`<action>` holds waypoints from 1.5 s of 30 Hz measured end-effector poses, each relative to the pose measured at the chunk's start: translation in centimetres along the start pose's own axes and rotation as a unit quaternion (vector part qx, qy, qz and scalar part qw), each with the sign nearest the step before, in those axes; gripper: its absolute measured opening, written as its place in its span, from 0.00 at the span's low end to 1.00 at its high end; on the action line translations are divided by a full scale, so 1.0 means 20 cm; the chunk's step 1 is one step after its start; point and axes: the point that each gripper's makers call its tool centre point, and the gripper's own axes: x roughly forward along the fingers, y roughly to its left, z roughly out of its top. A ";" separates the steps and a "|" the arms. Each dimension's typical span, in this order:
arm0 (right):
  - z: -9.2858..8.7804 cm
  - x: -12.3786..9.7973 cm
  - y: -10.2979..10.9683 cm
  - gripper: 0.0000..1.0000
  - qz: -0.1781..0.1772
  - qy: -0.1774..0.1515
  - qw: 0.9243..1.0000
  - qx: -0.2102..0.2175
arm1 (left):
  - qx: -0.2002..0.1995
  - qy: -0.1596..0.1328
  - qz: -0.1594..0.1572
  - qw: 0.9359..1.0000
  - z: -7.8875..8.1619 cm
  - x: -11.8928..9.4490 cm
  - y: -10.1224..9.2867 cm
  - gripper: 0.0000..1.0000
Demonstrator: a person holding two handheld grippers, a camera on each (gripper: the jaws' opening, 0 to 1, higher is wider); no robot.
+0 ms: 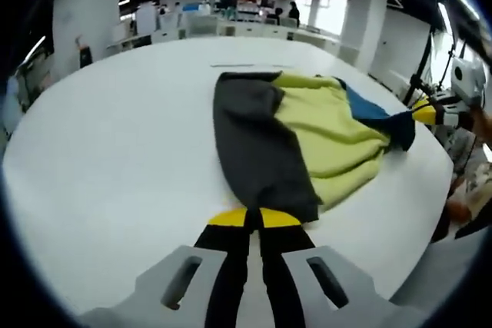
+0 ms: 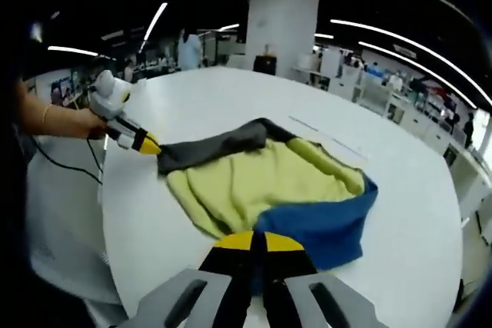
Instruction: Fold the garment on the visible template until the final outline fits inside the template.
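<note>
A garment in dark grey (image 1: 254, 144), yellow-green (image 1: 330, 132) and blue (image 1: 369, 109) lies bunched on the white table (image 1: 115, 151). My left gripper (image 1: 254, 219) is shut on the dark grey hem at the near edge. In the left gripper view my right gripper (image 1: 421, 113) pinches the blue corner at the right. In the right gripper view my right gripper (image 2: 257, 242) is shut on the blue part (image 2: 323, 224), with the yellow-green cloth (image 2: 254, 182) beyond it. There my left gripper (image 2: 150, 145) grips the grey corner (image 2: 215, 147) at the left. A faint dark line (image 1: 250, 65) marks the table beyond the garment.
The table edge (image 2: 108, 213) runs close by on the left, with a cable (image 2: 69, 167) hanging off it. A hand and forearm (image 2: 58, 120) hold the left gripper. A white pillar (image 2: 280, 28) and desks (image 1: 254, 24) stand beyond the table.
</note>
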 end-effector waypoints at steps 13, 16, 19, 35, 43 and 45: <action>0.14 -0.18 -0.37 0.00 -0.066 -0.072 0.987 0.129 | 0.033 -0.002 0.026 0.999 0.10 -0.05 0.19 0.01; 0.14 -0.21 -0.44 0.00 -0.083 -0.078 0.984 0.135 | 0.040 0.002 0.033 0.999 0.12 -0.05 0.23 0.01; 0.13 -0.24 -0.52 0.00 -0.104 -0.083 0.979 0.151 | 0.041 0.008 0.043 0.998 0.13 -0.04 0.29 0.01; -0.21 -0.40 -1.02 0.00 -0.256 -0.092 0.911 0.311 | 0.076 0.047 0.089 0.992 0.15 0.03 0.56 0.01; -0.38 -0.44 -1.17 0.00 -0.320 -0.085 0.869 0.369 | 0.134 0.107 0.106 0.980 0.09 0.10 0.66 0.01; -0.43 -0.45 -1.21 0.00 -0.337 -0.082 0.858 0.377 | 0.126 0.109 0.105 0.980 0.09 0.12 0.67 0.01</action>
